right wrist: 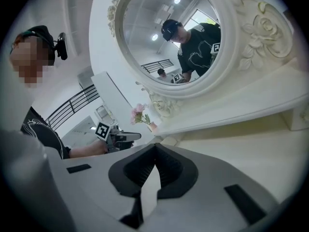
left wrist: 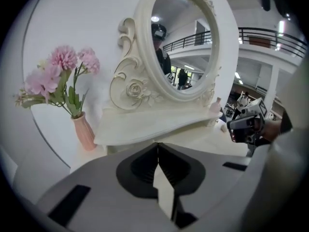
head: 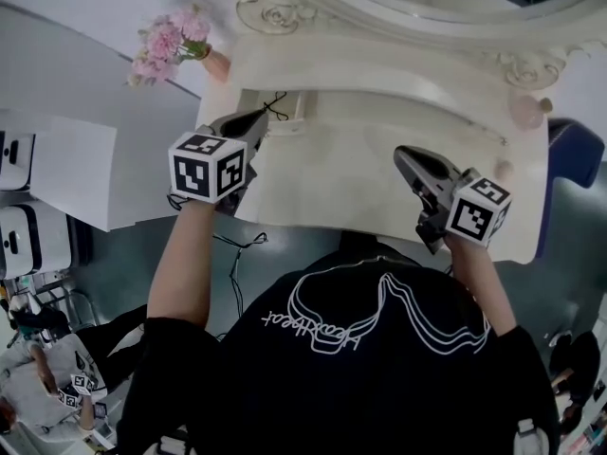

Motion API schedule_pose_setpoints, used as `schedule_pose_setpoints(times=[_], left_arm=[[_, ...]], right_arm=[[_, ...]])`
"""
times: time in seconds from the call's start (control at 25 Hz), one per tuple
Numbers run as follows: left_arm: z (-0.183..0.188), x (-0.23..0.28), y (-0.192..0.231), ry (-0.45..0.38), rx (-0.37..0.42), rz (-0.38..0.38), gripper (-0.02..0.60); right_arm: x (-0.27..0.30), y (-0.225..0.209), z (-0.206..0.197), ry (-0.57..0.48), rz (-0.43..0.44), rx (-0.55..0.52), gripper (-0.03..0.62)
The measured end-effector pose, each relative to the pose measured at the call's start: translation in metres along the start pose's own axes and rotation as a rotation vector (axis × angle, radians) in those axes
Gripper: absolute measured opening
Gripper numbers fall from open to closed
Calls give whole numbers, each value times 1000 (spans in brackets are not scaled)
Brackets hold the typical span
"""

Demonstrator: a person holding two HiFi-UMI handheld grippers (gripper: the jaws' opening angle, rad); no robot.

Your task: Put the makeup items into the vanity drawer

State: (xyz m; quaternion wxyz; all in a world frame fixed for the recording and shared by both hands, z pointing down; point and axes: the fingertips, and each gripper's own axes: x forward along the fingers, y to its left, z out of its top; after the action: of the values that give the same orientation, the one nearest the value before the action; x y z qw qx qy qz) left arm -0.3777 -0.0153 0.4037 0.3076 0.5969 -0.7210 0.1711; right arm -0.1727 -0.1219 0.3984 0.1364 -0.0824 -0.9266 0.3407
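Hovering over the cream vanity table (head: 332, 188), your left gripper (head: 258, 119) is pointing toward the mirror (head: 398, 8) at the left centre of the head view. Its jaws are resting closed together, with nothing between them. Your right gripper (head: 406, 156) is sitting at the right centre of the frame, and its jaws are also closed and empty. A small pink bottle (head: 524, 110) is standing at the upper right, on the right end of the vanity, well apart from both grippers. Pink flowers (head: 169, 44) in a pink vase (head: 218, 64) are showing at the upper left.
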Motion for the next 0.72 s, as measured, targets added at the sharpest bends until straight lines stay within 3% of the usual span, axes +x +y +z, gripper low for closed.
schedule_pose_setpoints(times=[0.12, 0.24, 0.48, 0.72], left_arm=[[11, -14, -32, -75, 15, -52, 6], [21, -25, -69, -137, -22, -136, 6], [27, -54, -140, -222, -78, -274, 6], [25, -71, -198, -289, -121, -366, 6]], right_arm=[[-9, 10, 1, -18, -1, -7, 5], [-23, 20, 3, -37, -10, -19, 5], [-52, 54, 2, -71, -25, -58, 5], [-75, 82, -12, -84, -39, -109, 5]])
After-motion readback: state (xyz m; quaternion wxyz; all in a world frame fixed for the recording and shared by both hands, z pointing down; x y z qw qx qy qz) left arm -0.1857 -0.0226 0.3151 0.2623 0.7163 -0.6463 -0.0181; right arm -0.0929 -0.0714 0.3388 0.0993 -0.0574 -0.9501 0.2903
